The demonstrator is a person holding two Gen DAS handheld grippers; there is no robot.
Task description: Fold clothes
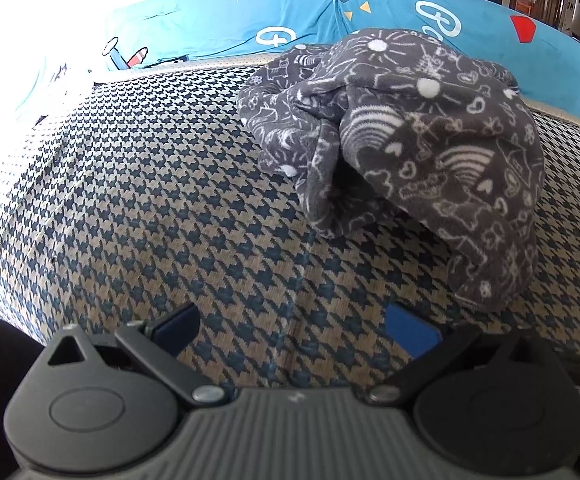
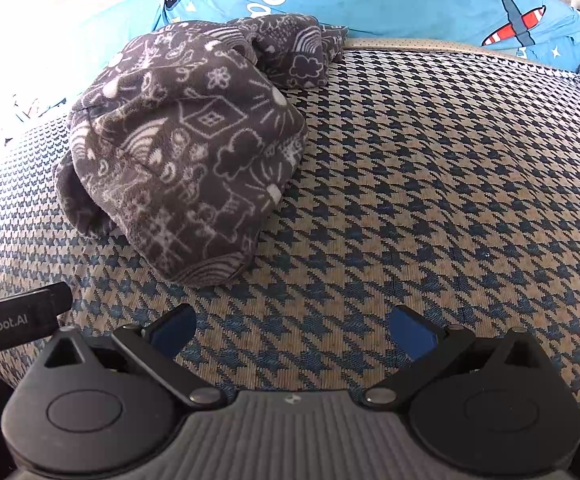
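— Looking along the left gripper [image 1: 293,330], where does the crumpled grey fleece garment with white doodle print [image 1: 401,148] lie?

— Ahead and to its right, bunched on the blue-and-beige houndstooth woven cover [image 1: 150,200], apart from the blue pads, which stand spread wide with nothing between them.

— And from the right gripper [image 2: 291,334]?

— The garment [image 2: 186,148] sits ahead and to its left, its near hem just beyond the fingers, not touching. Those jaws are released too, empty. Behind the heap lies a bright blue cartoon-print bedsheet [image 2: 409,4].
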